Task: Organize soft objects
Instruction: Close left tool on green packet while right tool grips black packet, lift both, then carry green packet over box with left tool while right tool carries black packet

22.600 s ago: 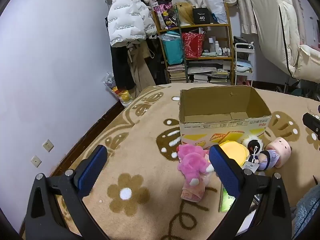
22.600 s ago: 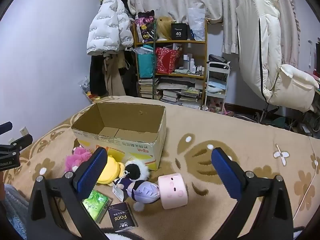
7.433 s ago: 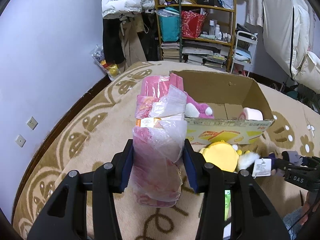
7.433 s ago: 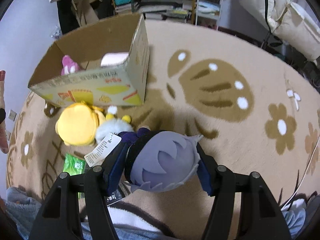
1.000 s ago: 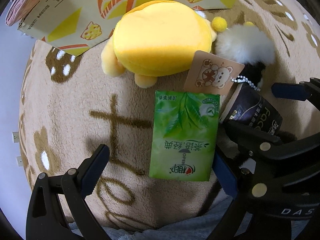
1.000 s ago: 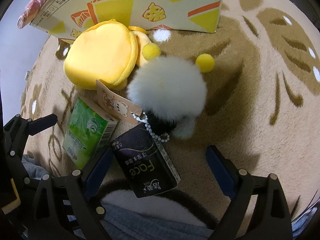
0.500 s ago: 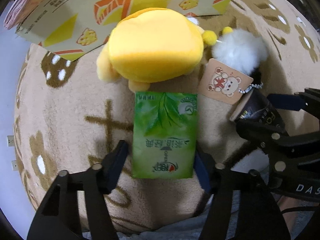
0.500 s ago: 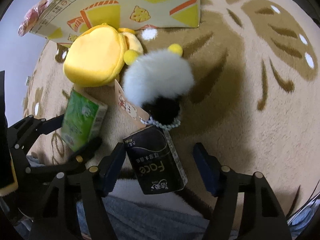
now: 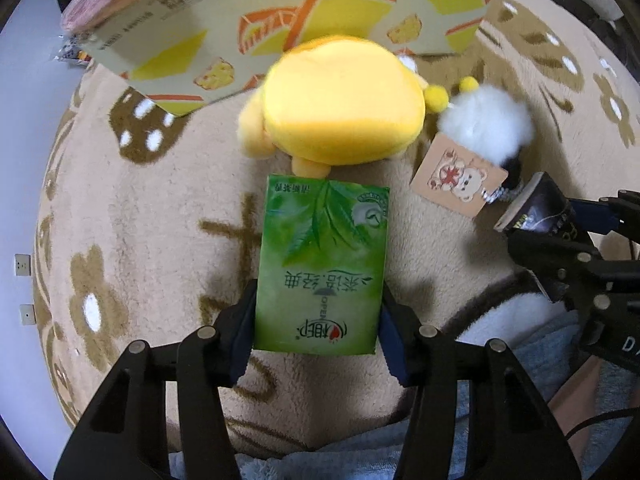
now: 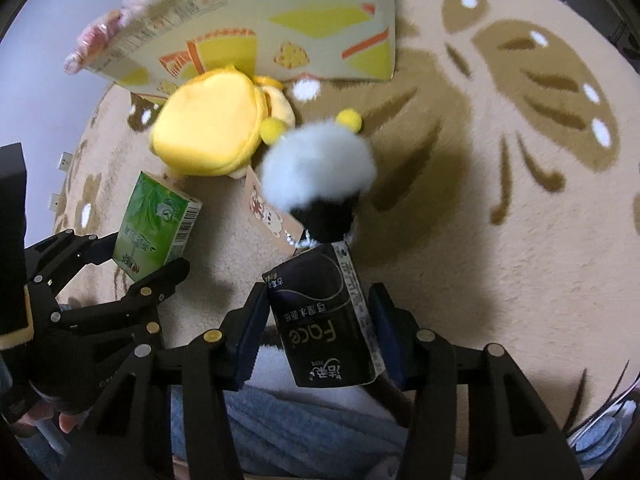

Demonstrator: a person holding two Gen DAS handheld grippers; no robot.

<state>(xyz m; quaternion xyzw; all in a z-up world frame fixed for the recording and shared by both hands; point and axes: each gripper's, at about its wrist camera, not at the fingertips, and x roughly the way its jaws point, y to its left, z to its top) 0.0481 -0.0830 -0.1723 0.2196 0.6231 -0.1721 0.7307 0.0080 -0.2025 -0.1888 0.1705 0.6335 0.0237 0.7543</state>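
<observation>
My left gripper [image 9: 318, 332] is shut on the green tissue pack [image 9: 324, 264], pads on both long sides, a little above the carpet. In the right wrist view my right gripper [image 10: 320, 328] has the black tissue pack [image 10: 324, 320] between its blue pads; its jaws are closing and both pads press the pack's sides. The yellow plush [image 9: 340, 108] lies on the carpet against the cardboard box [image 9: 280, 12]. The white fluffy toy [image 10: 320, 168] with its bear tag [image 9: 460, 178] lies beside the plush, just beyond the black pack.
A pink packet [image 10: 100, 48] hangs over the box's left corner. Beige carpet [image 10: 500, 220] with brown patterns stretches to the right. A person's grey-blue clothing [image 10: 300, 432] fills the near edge. A gloved hand [image 10: 60, 380] holds the left gripper. Wall sockets [image 9: 23, 264] sit at far left.
Both grippers have closed from wide open, the left onto the green pack and the right onto the black pack. Both have risen a little with the packs.
</observation>
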